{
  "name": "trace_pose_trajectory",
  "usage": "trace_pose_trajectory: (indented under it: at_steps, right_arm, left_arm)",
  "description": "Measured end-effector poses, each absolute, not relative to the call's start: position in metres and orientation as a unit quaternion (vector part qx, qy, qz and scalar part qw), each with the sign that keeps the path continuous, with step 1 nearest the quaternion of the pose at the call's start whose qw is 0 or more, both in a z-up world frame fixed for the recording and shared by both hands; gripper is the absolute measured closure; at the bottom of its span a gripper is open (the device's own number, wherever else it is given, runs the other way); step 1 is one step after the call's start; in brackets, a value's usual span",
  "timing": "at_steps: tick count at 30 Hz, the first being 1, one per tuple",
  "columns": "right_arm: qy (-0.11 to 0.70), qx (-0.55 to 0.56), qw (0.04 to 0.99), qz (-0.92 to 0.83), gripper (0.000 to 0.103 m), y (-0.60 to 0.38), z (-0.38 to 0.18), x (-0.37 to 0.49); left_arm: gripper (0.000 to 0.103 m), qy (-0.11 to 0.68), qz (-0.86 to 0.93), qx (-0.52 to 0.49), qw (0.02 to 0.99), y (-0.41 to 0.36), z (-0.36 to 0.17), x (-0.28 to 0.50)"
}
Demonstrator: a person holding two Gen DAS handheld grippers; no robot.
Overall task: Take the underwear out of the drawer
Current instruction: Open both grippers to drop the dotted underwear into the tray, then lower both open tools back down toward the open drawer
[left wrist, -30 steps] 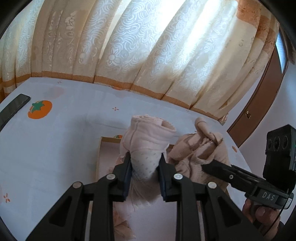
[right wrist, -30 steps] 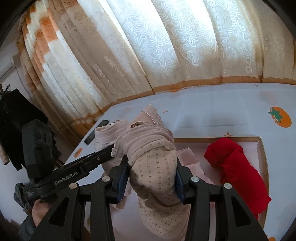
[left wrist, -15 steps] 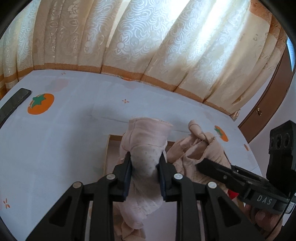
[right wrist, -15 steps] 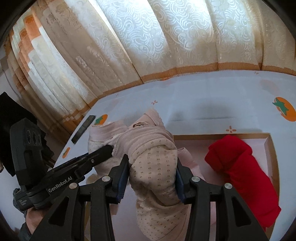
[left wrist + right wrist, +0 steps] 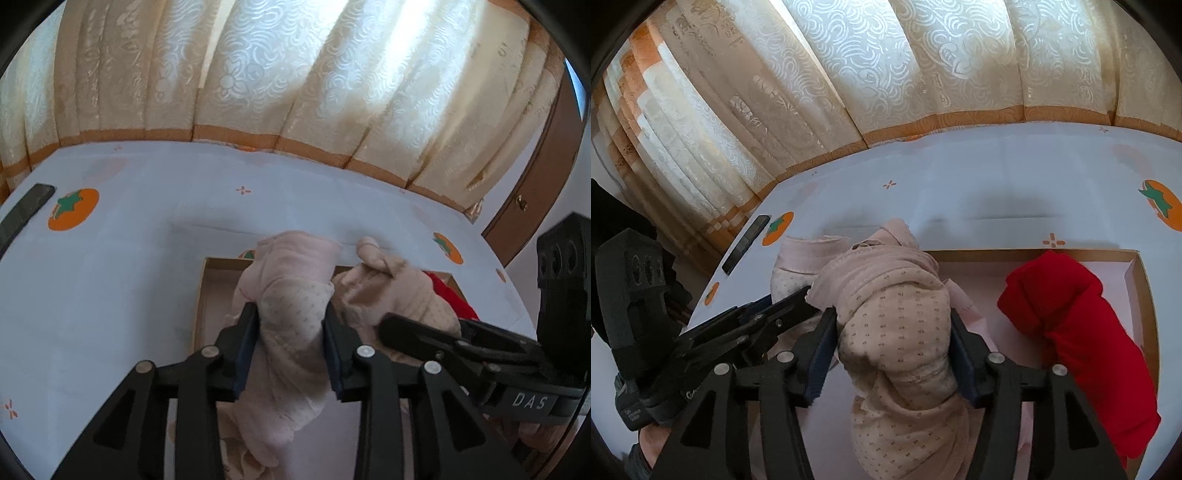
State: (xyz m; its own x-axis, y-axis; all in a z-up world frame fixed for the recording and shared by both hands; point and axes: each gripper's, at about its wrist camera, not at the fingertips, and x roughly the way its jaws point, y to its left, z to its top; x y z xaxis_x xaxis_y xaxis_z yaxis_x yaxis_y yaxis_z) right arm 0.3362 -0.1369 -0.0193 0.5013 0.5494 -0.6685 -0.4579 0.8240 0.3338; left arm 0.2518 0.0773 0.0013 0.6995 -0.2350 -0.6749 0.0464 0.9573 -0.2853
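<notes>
Both grippers sit lower over the drawer (image 5: 1145,295) than a second ago. The left gripper (image 5: 291,332) and right gripper (image 5: 894,336) are opening, pads still touching the pink dotted underwear (image 5: 897,325) bunched between them, red underwear (image 5: 1071,317) at right.

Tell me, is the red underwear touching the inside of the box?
Touching. The right wrist view shows the red underwear lying in the box, resting on its floor beside the right-hand wall.

You get bright daylight through curtains (image 5: 295,74) across top of both views, glare patch upper right in left wrist view. Soft shadows on tablecloth (image 5: 997,177) mid-frame. Strong fisheye bend, black vignette at corners. Slight blur on cloth at centre.
</notes>
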Motion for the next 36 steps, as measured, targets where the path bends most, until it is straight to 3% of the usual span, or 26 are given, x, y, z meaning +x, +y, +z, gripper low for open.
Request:
trace_pose_trajectory:
  at_steps: [3,10,15,19,22,36]
  right_arm:
    - [0.401,0.043,0.868,0.289,0.035,-0.138,-0.016,0.330]
    - [0.364,0.035,0.878,0.310,0.034,-0.155,0.006,0.293]
    - [0.333,0.026,0.877,0.346,0.034,-0.173,0.019,0.246]
    - [0.309,0.005,0.875,0.373,0.034,-0.186,0.022,0.201]
    - [0.301,-0.002,0.866,0.400,0.033,-0.200,0.019,0.165]
    - [0.300,-0.063,0.839,0.449,0.033,-0.229,-0.038,0.054]
  left_arm:
    - [0.064,0.375,-0.082,-0.122,0.915,0.075,0.005,0.245]
    - [0.063,0.337,-0.102,-0.110,0.929,0.075,0.029,0.206]
    - [0.051,0.306,-0.116,-0.100,0.940,0.077,0.042,0.162]
    - [0.051,0.295,-0.130,-0.097,0.942,0.078,0.044,0.126]
    - [0.043,0.295,-0.136,-0.086,0.942,0.075,0.039,0.099]
    - [0.043,0.352,-0.149,-0.098,0.919,0.071,-0.022,0.010]
